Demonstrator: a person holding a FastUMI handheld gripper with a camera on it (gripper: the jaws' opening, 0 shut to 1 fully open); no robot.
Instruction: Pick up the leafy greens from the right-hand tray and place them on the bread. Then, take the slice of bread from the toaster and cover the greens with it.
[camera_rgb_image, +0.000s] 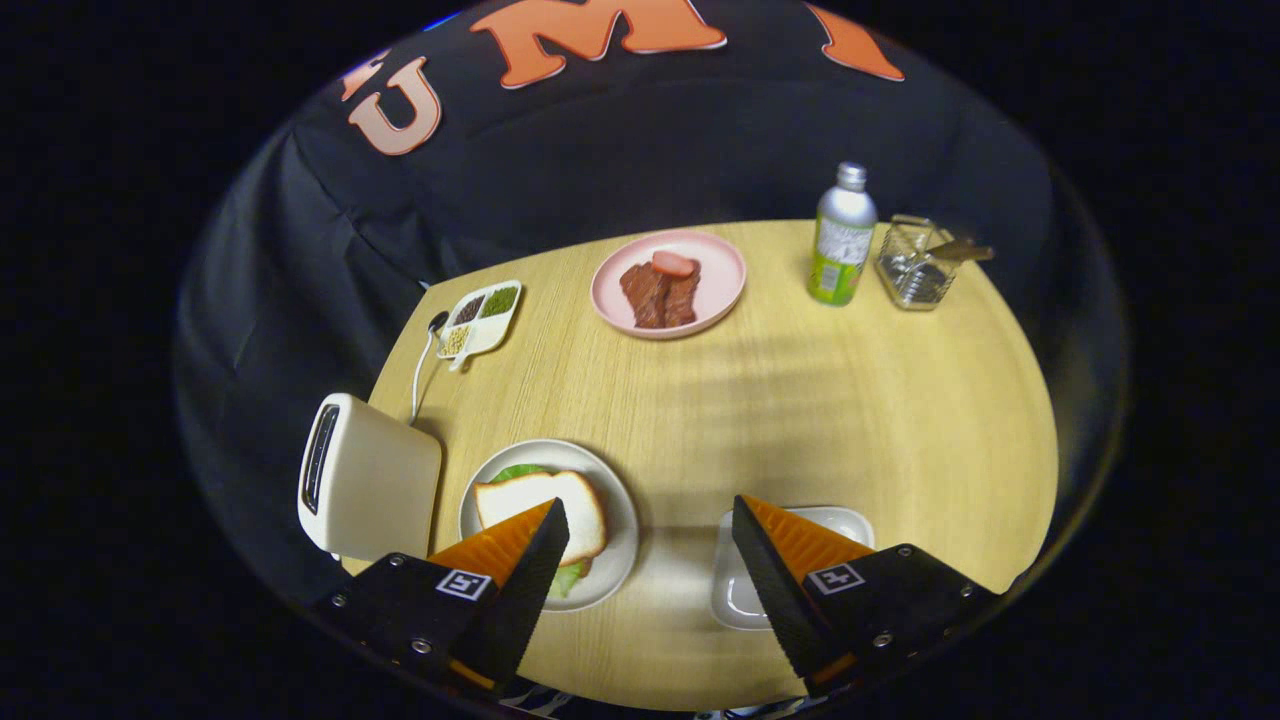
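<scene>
Taking the toaster (368, 480) as the landmark at the left end of the round wooden table (850, 420), the grey plate (615, 500) sits just to its right, nearly touching. On that plate a slice of bread (535, 500) lies flat, with leafy greens (518, 470) peeking out from under its far edge and again at its near edge, so the sandwich looks already covered and the task appears all but complete. The toaster's slot shows no slice that I can make out. Farther right of the toaster, past the plate, a white tray (850, 520) lies bare as far as can be seen. The gripper (650, 530) hangs above the table with its jaws spread wide and holding nothing; the bare tabletop lies between them. The covered bread lies to the left of the jaws, under and just beyond the left finger, its long axis running roughly across the view. Any follow-up would mean swinging left. Well beyond the toaster, a small divided dish (482, 318), a pink plate of meat (668, 284), a bottle (842, 236) and a clear container (915, 265) stand along the far edge.
</scene>
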